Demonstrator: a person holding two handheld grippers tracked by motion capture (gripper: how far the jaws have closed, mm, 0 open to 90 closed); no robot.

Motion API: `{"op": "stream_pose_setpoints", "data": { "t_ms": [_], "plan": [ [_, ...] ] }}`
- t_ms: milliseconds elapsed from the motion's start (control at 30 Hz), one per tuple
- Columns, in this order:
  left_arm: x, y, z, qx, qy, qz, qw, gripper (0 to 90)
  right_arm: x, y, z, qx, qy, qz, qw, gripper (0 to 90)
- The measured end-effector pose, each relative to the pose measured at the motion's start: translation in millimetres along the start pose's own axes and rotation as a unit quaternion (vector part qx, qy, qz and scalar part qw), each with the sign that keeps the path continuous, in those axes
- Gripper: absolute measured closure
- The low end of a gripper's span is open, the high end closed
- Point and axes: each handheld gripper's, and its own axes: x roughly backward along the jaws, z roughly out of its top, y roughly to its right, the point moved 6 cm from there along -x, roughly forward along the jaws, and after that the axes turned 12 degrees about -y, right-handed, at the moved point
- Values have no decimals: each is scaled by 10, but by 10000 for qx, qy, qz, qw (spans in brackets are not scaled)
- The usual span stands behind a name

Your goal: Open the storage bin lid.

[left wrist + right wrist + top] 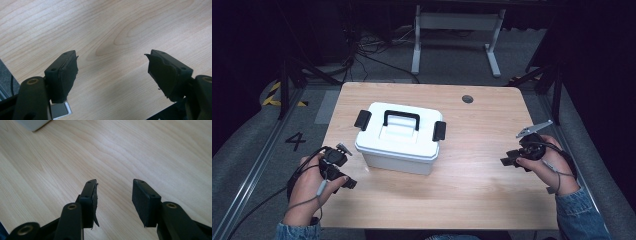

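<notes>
A white lidded box [399,138] with a black handle [401,119] and two black side latches stands on the wooden table [482,175], left of centre. My left gripper [345,181] rests near the table's front left, just left of and in front of the box, its jaws wide apart over bare wood [111,62]. My right gripper [508,161] sits at the right side of the table, pointing left toward the box, open with nothing between its fingers [114,192]. A corner of the box [32,123] shows at the top left of the right gripper view.
A small dark round hole [467,99] marks the table's far right part. Behind the table a white frame [457,35] and cables lie on the grey floor. The floor at the left carries a "4" mark [295,141].
</notes>
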Motion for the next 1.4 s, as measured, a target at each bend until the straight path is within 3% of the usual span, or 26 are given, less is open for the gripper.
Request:
{"op": "stream_pose_setpoints", "data": {
  "t_ms": [67,233,667,967,1167,1400],
  "plan": [
    [-10,3,-28,-15,-81,-12,10000,222,64,-9,60,50,0,-47,10000,554],
    [23,13,-31,-2,-14,-13,10000,224,181,-16,171,123,28,-178,9998,550],
    [16,36,30,-90,-7,-84,9999,221,375,49,354,59,-40,-406,9991,558],
    [10,35,62,-138,-23,-84,9999,221,441,0,488,29,-89,-277,9996,590],
    [-1,35,41,-171,-12,-43,9998,221,493,-125,717,284,-49,-192,9994,590],
    [5,65,-22,-165,102,-138,9997,214,553,-234,1000,520,-27,-150,9985,582]
  ]
}}
